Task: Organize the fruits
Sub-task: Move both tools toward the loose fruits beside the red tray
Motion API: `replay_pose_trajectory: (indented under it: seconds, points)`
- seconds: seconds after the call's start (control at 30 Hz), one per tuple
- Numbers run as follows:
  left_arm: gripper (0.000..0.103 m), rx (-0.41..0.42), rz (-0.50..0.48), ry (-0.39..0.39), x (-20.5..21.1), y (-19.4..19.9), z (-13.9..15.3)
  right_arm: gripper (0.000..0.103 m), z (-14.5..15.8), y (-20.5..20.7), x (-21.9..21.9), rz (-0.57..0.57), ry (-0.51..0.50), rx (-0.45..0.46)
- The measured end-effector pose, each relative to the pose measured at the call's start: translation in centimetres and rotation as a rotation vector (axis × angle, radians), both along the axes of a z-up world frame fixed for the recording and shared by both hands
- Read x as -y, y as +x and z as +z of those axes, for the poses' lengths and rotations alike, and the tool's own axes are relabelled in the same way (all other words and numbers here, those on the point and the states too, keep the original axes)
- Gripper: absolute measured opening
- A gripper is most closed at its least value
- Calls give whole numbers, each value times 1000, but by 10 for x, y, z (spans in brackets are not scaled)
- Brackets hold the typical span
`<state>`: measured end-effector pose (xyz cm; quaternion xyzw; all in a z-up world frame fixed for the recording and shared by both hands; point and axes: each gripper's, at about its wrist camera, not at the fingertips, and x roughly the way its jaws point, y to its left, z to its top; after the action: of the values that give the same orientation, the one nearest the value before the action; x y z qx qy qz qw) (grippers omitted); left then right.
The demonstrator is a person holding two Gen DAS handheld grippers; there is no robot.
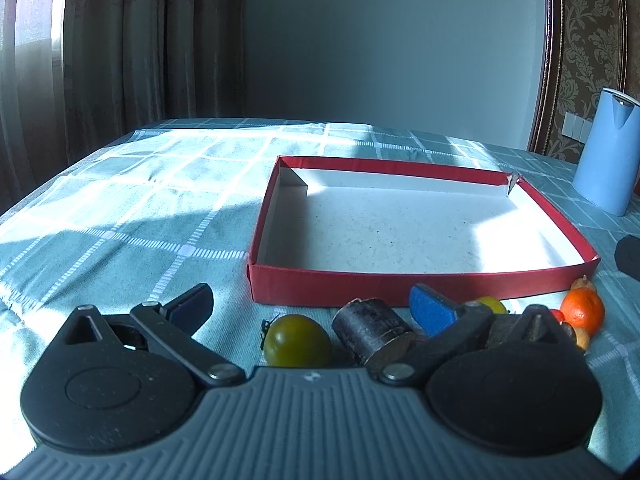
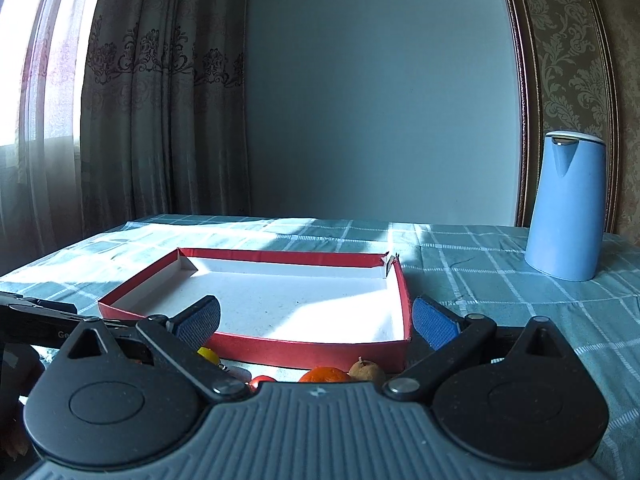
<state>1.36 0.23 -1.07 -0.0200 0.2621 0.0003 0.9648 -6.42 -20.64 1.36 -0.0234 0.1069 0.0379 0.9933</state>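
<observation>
Left wrist view, left gripper (image 1: 312,306) spread wide, holding nothing, green tomato (image 1: 297,340) and dark cane stub (image 1: 372,330) between its fingers, stub's long axis toward the camera, before the red tray (image 1: 420,278); right wrist view, right gripper (image 2: 316,318) wide apart, empty, orange (image 2: 324,375) and brown fruit (image 2: 366,369) just before the tray.

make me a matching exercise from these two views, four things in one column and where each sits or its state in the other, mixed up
Things:
1. red box
2. green tomato
3. blue jug
4. orange

Places or states:
A. far right of the table, upright, beyond the box
B. lying between the open fingers of the left claw
C. nothing inside it, white floor showing
D. on the cloth near the box's near right corner

Pairs: 1-C, 2-B, 3-A, 4-D
</observation>
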Motion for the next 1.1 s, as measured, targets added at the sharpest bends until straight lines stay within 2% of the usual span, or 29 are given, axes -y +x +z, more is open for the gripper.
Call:
replay_pose_trajectory:
  seconds: [0.2, 0.7, 0.9, 1.0, 1.1]
  points:
    - [103, -33, -1, 1, -1, 1, 1, 103, -2, 3, 2, 1, 5, -26]
    - [103, -28, 0, -29, -2, 3, 1, 103, -1, 0, 8, -36, 11, -10]
    - [103, -23, 3, -45, -3, 4, 1, 103, 1, -14, 28, -73, 31, 9]
    - [103, -20, -5, -34, -2, 4, 2, 103, -3, -23, 46, -89, 42, -10]
    - [103, -25, -10, -33, -2, 4, 1, 103, -9, -24, 56, -84, 36, -73]
